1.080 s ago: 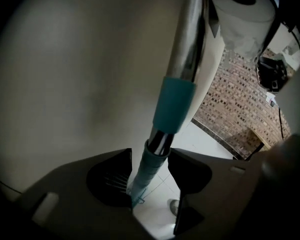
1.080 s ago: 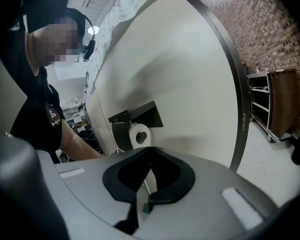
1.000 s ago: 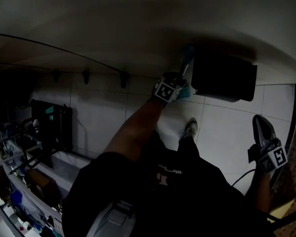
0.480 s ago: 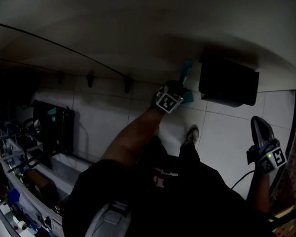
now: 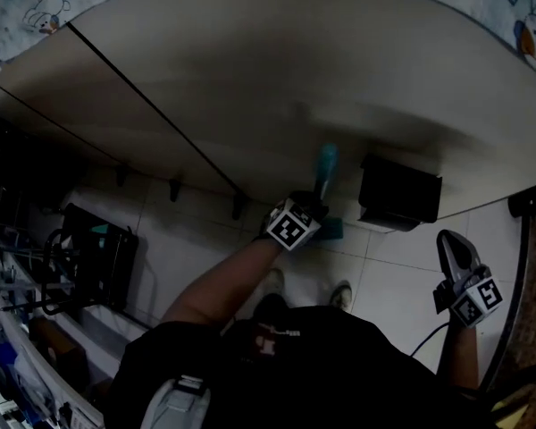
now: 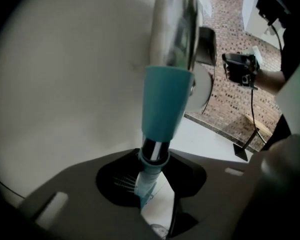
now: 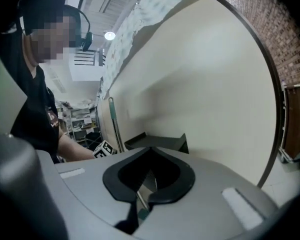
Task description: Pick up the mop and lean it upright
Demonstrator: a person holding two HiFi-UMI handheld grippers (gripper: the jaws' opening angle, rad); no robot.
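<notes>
While left gripper (image 5: pixel 314 207) clamps mop (image 6: pixel 165 104), shaft (image 6: pixel 173 24) top cut off (blurred).

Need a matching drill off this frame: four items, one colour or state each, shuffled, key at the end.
Things:
1. left gripper
2. right gripper
3. mop sleeve
4. bin

Colour or state:
A. black, standing by the wall
B. shut, nothing between the jaws
C. teal
D. shut on the mop

Pairs: 1-D, 2-B, 3-C, 4-A
</notes>
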